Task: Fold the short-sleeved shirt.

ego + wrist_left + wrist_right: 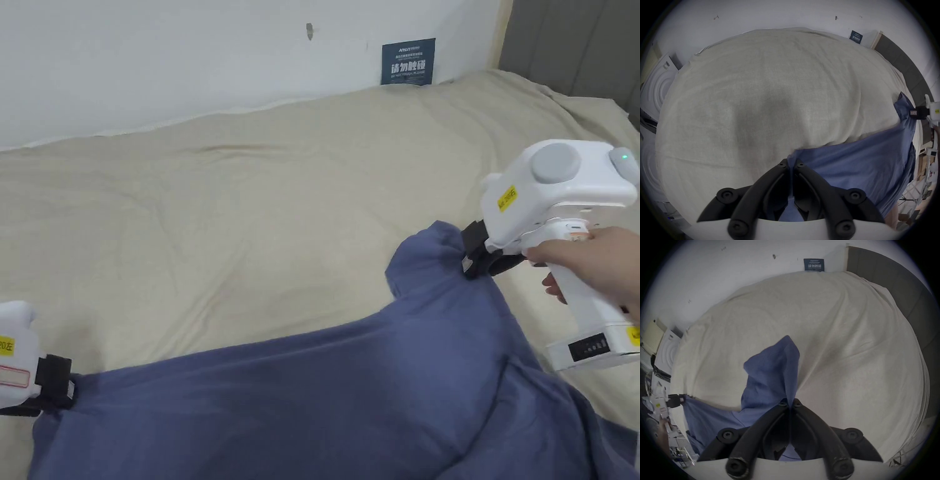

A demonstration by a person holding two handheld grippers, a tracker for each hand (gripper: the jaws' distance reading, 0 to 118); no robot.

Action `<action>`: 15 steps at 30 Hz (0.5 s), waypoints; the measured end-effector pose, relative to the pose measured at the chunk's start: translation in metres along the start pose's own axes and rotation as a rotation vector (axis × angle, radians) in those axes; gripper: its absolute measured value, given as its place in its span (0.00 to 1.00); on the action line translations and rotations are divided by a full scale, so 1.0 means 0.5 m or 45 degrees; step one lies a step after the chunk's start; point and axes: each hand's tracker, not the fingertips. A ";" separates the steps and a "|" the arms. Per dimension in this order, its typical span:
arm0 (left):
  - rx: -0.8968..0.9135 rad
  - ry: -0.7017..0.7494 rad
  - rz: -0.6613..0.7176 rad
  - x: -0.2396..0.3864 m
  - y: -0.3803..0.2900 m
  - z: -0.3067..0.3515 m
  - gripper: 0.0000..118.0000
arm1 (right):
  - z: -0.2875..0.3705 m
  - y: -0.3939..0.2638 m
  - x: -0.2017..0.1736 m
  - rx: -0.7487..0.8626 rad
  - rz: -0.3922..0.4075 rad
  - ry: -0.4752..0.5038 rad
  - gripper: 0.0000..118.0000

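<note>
We hold a blue shirt [350, 387] stretched above a bed [250, 206] covered in a beige sheet, with a white wall behind. Our left gripper [65, 390] has its jaws closed on the shirt's bottom corner; our right gripper [470, 262], held by a hand [594, 262], pinches the fabric beside a short sleeve [425, 262]
</note>
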 end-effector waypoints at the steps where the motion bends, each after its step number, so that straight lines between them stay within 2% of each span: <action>1: 0.011 -0.039 0.044 -0.005 -0.001 0.008 0.03 | 0.013 -0.004 0.000 0.006 0.003 0.002 0.00; 7: 0.043 -0.090 0.097 -0.029 -0.011 0.058 0.03 | 0.064 -0.006 0.011 0.044 -0.014 0.030 0.00; 13: 0.068 -0.092 0.083 -0.017 -0.015 0.088 0.03 | 0.115 -0.001 0.002 0.062 0.038 0.022 0.00; 15: 0.079 -0.093 0.083 -0.016 -0.017 0.097 0.03 | 0.139 0.001 -0.003 0.051 0.050 0.064 0.00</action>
